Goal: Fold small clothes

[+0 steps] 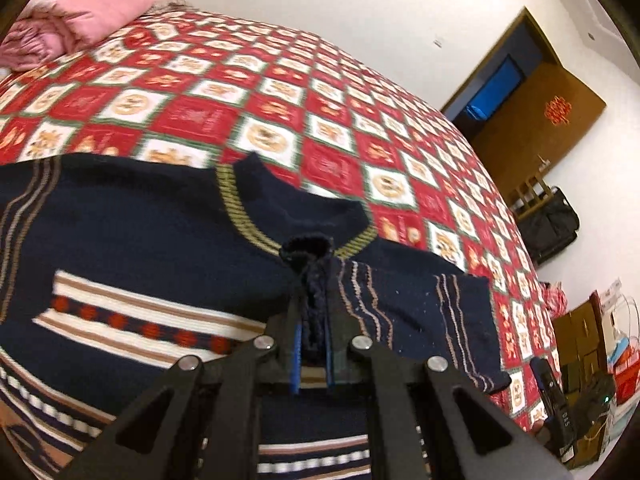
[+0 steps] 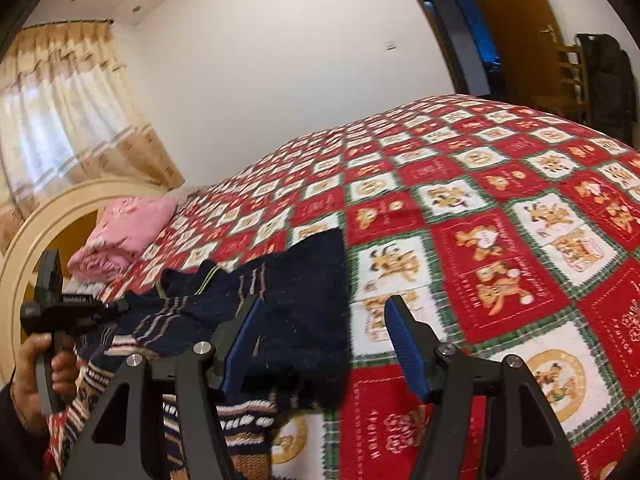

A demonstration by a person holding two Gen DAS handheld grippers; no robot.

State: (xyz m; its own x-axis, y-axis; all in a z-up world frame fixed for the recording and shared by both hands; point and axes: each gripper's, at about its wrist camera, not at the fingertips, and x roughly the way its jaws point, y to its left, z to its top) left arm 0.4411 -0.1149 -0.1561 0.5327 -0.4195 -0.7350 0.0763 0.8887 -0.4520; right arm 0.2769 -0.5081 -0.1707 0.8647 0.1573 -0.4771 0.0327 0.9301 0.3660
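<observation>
A small navy knit sweater (image 1: 132,248) with white, brown and red patterned bands lies on the red checked bedspread (image 1: 280,92). My left gripper (image 1: 312,276) is shut on a bunched fold of the sweater near its collar, with one sleeve (image 1: 452,320) folded across to the right. In the right wrist view the sweater (image 2: 296,300) lies at the lower left, and my right gripper (image 2: 324,308) is open just above its folded sleeve edge, holding nothing. The left gripper also shows there (image 2: 120,305), held in a hand.
A folded pink quilt (image 1: 80,12) lies at the head of the bed by a cream headboard (image 2: 48,220). A brown door (image 1: 552,120), a wooden chair (image 2: 568,72), a dark bag (image 1: 548,228) and boxes (image 1: 580,340) stand beyond the bed's far side.
</observation>
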